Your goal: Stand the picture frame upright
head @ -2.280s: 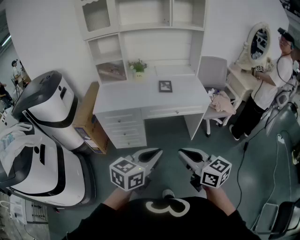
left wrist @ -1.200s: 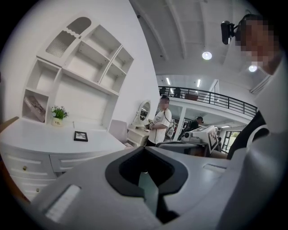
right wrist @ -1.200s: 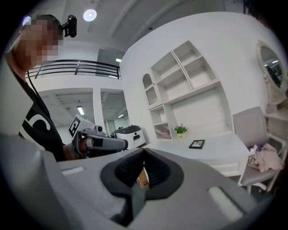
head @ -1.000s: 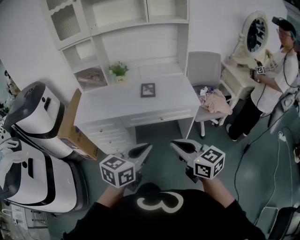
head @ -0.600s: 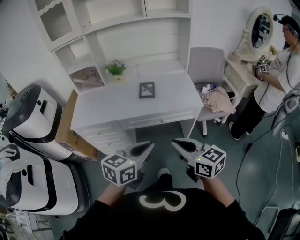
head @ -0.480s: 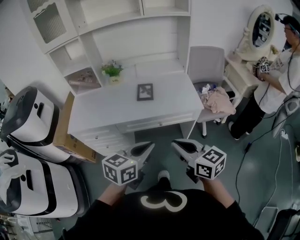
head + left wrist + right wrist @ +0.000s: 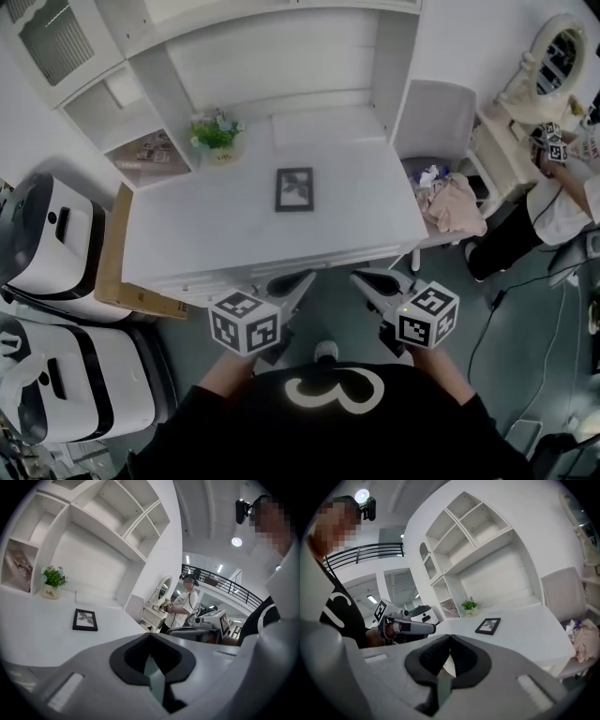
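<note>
Head view: black rectangular picture frame flat on smooth white desk; left gripper and right gripper closed.

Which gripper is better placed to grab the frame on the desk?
Left, marginally. The frame lies flat on the desk, nearly straight ahead of the left gripper; the right gripper sits off to its side. Both are shut, empty, short of the edge.

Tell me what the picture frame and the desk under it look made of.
Picture frame: dark matte border, likely painted wood or plastic. The pale print may sit under glass, but no glare shows that.
Desk: smooth, uniform white top with no grain showing, probably painted or laminated board.
</note>
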The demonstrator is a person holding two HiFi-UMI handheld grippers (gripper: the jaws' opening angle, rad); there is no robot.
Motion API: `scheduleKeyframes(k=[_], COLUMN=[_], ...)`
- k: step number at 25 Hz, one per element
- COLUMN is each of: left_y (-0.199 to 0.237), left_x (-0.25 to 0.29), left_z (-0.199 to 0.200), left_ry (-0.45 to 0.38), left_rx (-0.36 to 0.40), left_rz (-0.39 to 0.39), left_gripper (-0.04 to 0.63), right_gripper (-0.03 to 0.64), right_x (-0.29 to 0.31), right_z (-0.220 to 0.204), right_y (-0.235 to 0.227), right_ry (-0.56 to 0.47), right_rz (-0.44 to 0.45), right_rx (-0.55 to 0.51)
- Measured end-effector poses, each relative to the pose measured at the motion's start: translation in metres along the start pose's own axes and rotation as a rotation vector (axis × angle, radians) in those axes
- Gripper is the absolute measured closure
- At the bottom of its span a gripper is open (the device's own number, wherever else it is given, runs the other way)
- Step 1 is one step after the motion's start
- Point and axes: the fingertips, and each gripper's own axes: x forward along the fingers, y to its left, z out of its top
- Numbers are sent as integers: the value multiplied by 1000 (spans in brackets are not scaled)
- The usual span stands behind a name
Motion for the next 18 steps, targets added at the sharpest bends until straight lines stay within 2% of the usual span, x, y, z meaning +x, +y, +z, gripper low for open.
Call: scheduleKeyframes(k=[8, 14, 18], left_y=[85, 116, 141], left_x=[16, 27, 38], left_z=[5, 9, 7], left_ry=[50, 67, 89], left_rx=[-4, 12, -23], left_rz=[114, 129, 154], left_gripper=[583, 583, 581], right_gripper=[614, 614, 614], right_x=[50, 74, 92], right_z=[15, 17, 17], right_y=[-47, -71, -89], right_ry=[51, 72, 111], right_rz=[15, 32, 27], right_rx=[-3, 3, -5])
